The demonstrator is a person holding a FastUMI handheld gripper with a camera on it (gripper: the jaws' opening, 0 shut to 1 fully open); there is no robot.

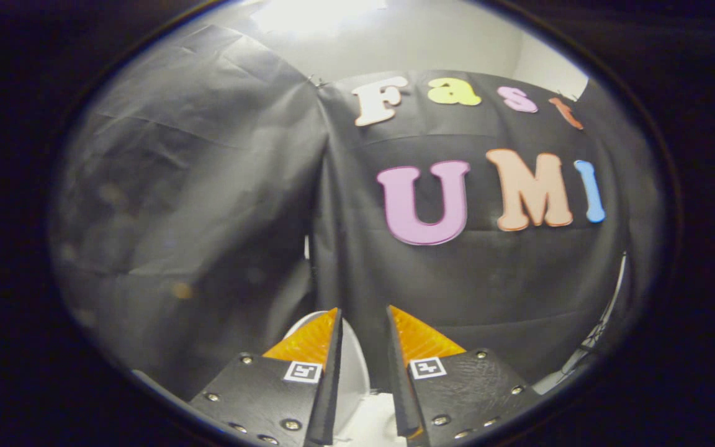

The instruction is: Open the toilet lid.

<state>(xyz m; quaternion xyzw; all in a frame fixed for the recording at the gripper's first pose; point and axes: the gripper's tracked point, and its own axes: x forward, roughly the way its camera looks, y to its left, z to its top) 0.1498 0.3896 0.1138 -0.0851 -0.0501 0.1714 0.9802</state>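
Toilet lid, white, rounded and smooth, stands upright just ahead of the gripper, showing in the gap between its two fingers. The fingers stand apart, pressing on nothing, with creased black cloth wall beyond.

White toilet lid, upright, in the gap between the fingers.

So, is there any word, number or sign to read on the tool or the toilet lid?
Tool: no words; two square coded markers, patterns only.
Toilet lid, between the open fingers: plain, no text.
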